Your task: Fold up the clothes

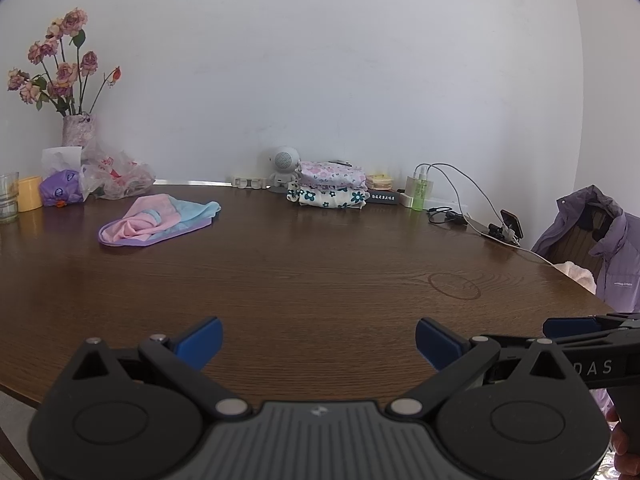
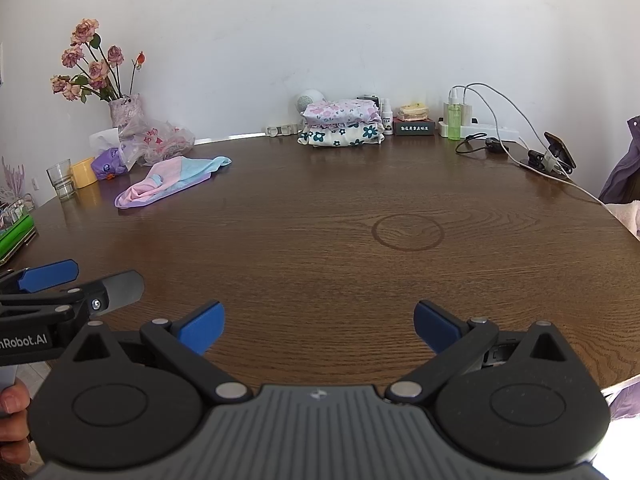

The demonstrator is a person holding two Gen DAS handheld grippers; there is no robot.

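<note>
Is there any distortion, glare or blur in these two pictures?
Left wrist view: the fisheye bends the far edge of the wooden table, dark vignette fills the upper corners, and the flowers look sharp. Right wrist view: the same bending, with blown-out glare at the bottom right corner.

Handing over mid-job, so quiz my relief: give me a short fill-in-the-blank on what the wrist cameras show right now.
1. Both the left gripper and right gripper are ____.
2. The pink-and-blue garment lies ____, not folded.
3. The folded stack holds ____ floral pieces.
4. The vase holds ____.

Missing: open; crumpled; two; roses
</note>
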